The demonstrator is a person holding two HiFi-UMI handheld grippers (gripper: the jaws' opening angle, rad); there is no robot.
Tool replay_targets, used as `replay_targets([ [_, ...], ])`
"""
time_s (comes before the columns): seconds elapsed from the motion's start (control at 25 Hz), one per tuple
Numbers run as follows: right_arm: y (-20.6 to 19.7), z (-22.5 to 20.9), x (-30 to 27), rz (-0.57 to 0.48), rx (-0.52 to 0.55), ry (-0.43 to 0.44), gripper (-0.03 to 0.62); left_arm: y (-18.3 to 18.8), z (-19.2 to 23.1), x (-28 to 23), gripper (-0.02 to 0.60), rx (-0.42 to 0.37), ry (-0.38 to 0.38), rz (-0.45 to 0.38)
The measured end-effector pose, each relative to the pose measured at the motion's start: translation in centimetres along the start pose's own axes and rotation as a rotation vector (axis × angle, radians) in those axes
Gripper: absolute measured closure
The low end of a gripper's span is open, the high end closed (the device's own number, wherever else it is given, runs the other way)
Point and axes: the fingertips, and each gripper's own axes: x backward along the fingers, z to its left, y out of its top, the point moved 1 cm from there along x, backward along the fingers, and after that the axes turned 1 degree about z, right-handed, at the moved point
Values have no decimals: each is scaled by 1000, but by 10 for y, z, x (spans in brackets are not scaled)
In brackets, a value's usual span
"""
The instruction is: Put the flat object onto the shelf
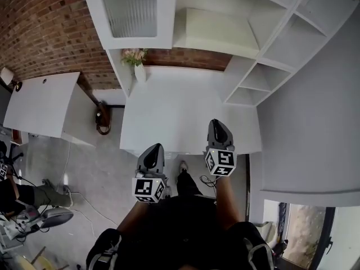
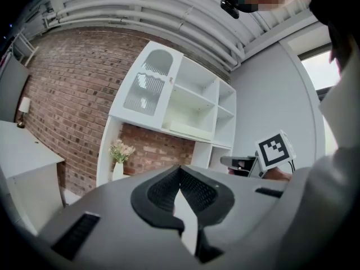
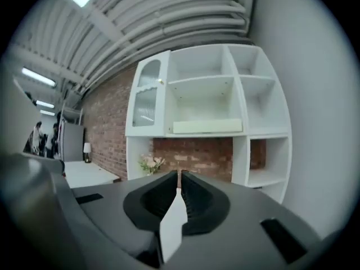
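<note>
L gripper point(image 2: 180, 170) & R gripper point(image 3: 179, 174) jaws both closed, empty; flat object point(image 3: 207, 126) on shelf point(image 3: 264, 134).

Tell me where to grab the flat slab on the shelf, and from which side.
Take the slab by its long front edge, coming in level from the front with one jaw above and one below. It lies flat in the middle bay of the shelf, ends near the uprights, so probably only the front is open.

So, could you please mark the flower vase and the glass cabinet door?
flower vase point(image 1: 140, 72): head view, on its white body.
glass cabinet door point(image 1: 129, 8): head view, middle of the ribbed pane.
</note>
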Motion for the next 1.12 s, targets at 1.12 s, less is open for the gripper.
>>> replay_targets([
  [1.12, -36, -12, 174, -34, -205, 84, 568, 7, -118, 28, 572, -52, -14, -64],
])
